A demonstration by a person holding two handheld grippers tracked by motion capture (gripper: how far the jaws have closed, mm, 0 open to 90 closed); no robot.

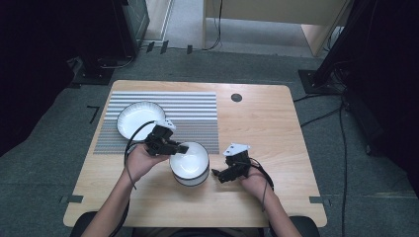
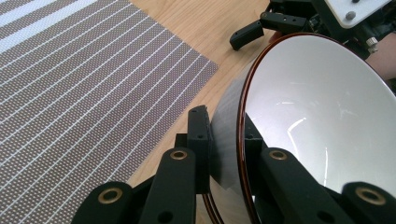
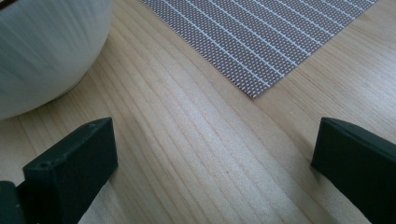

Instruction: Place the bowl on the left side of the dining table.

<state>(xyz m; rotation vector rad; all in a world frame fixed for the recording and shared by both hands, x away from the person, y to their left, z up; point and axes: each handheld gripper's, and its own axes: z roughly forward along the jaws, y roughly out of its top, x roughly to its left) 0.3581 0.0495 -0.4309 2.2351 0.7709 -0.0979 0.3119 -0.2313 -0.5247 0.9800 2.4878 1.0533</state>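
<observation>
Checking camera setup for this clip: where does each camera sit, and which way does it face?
High view: above the person's side, facing forward and down on the table; forearms, hands, left tool, right tool show.
Left gripper view: rides the left tool, along jaws clamped on the bowl rim; the right tool sits beyond.
Right gripper view: rides the right tool, low over the wood, jaws apart.
Shared: bowl, striped mat.

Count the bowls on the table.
2: one bowl on the striped mat, one bowl on bare wood, its rim clamped by the left gripper. More may be nested inside.
</observation>
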